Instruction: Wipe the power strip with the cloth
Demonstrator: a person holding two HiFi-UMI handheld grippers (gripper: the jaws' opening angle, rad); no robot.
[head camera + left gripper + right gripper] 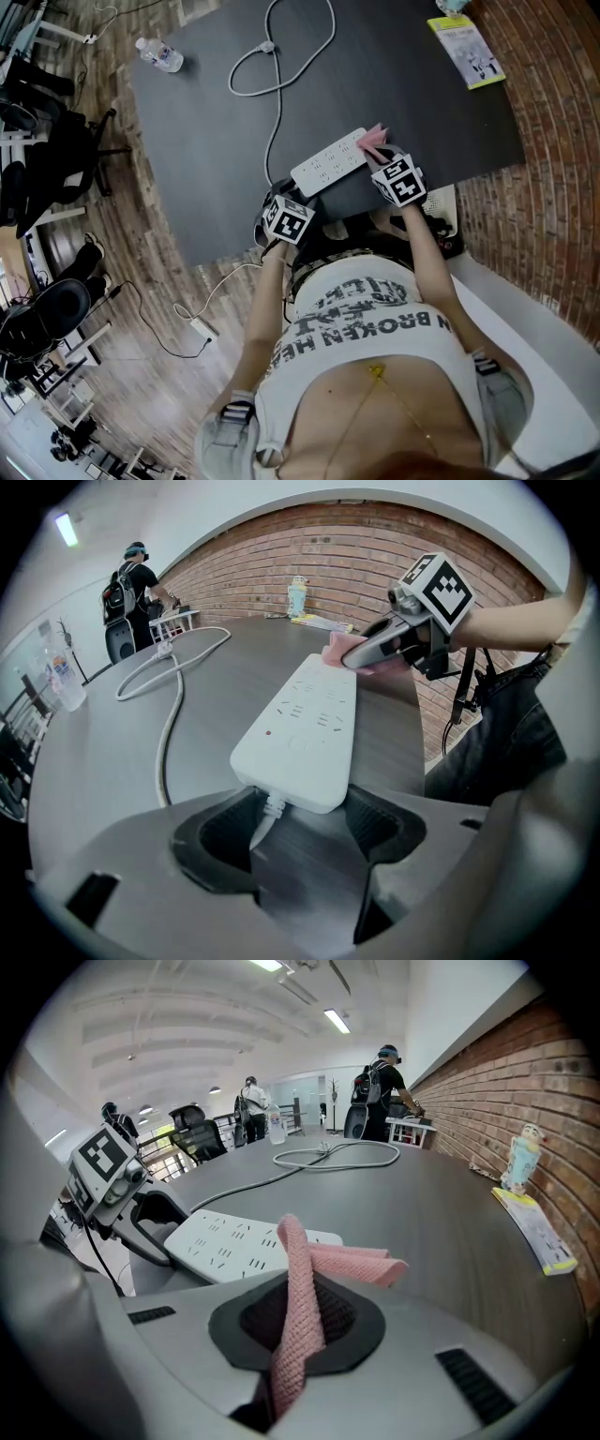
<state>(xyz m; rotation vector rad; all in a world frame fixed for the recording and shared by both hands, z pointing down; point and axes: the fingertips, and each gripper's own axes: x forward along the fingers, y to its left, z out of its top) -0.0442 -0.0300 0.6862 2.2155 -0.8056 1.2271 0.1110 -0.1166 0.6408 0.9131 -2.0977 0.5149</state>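
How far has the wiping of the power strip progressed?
Done: the right gripper is shut on the cloth. In hand: the cloth sits at the far end of the power strip; the left gripper straddles its cord end. Left: wiping along the strip's top, seemingly not started.

The cloth (298,1288) is a rough, waffle-textured pink fabric; the power strip (300,728) is smooth matt white plastic; the table (394,84) top is dark, matt, faintly grained.
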